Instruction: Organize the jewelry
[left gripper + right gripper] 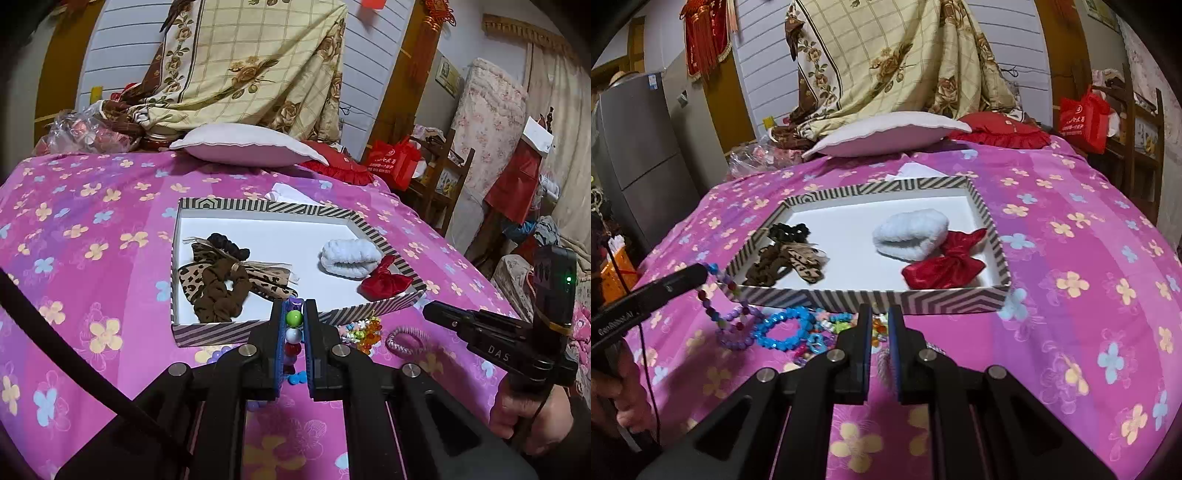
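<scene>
A striped box [207, 328] [871, 295] with a white floor lies on the pink bedspread. It holds brown and leopard scrunchies [221, 284] [783, 258], a white fluffy band [349, 256] [912, 232] and a red satin bow [384, 280] [945, 266]. My left gripper [294, 314] is shut on a multicoloured bead necklace [294, 334] [720, 295] that hangs at the box's near left corner. My right gripper [878, 314] is shut on a pink-and-white hair tie [884, 360], low over the bedspread. Its body shows in the left wrist view [480, 332]. A blue bead bracelet [783, 330] and small colourful charms [846, 325] [364, 332] lie before the box.
A white pillow [243, 144] [886, 133] and a red cushion [1001, 131] lie at the far end of the bed. A floral quilt [251, 62] hangs behind. A pink hair tie [406, 341] lies right of the charms. A grey fridge [639, 155] stands at the left.
</scene>
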Available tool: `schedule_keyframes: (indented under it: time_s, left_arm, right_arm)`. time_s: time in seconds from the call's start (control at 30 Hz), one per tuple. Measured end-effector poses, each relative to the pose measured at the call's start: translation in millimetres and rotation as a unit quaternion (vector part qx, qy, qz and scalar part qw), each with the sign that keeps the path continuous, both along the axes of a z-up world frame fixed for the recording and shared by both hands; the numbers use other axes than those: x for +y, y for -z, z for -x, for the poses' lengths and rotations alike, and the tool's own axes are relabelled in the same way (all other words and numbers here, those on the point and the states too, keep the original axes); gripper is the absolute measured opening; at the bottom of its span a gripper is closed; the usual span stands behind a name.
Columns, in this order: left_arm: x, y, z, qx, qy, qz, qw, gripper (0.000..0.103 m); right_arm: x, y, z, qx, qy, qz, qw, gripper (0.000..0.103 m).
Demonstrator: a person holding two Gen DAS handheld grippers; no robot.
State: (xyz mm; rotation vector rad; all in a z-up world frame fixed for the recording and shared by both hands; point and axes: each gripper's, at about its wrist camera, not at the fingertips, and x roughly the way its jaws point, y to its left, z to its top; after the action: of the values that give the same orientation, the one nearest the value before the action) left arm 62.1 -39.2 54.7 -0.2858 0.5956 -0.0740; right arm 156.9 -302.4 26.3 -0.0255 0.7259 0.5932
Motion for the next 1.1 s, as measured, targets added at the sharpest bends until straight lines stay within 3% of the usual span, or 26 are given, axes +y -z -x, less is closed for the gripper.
schedule_keyframes:
  time_s: [0.23,0.37,0.43,0.6,0.77,0.87,1.0,1.1]
  left_arm:
    - [0,0,0,0.001,-0.001,0.000,1.0000,0.000]
    - [-1,1,-2,0.003,-0.001,-0.003,1.0000,0.000]
    - [-2,1,-1,0.002,-0.002,-0.005,1.0000,0.000]
    - [-2,3,-3,0.009,-0.002,-0.003,1.0000,0.000]
    - [-2,4,-4,0.007,-0.001,-0.001,1.0000,0.000]
    - [-2,3,-3,0.008,-0.002,0.000,1.0000,0.000]
    - [-2,4,-2,0.008,-0.003,0.001,1.0000,0.000]
    - [-1,4,-2,0.006,-0.004,0.002,1.0000,0.000]
  right_arm:
    - [-24,-7,-3,0.004,0.010,-0.041,0.999,0.009]
    - [-29,0,-11,0.010,0.025,-0.005,1.000,0.011]
    - [-31,9,-18,0.026,0.041,0.024,0.999,0.042]
    - [-26,31,-26,0.058,0.031,0.067,0.996,0.045]
    - [-11,47,-27,0.077,0.001,0.087,0.993,0.041]
    - [-1,50,-21,0.054,-0.005,0.116,0.992,0.038]
    - [-4,49,-22,0.049,0.001,0.125,0.991,0.008]
    - [-7,45,-19,0.043,0.002,0.118,0.992,0.007]
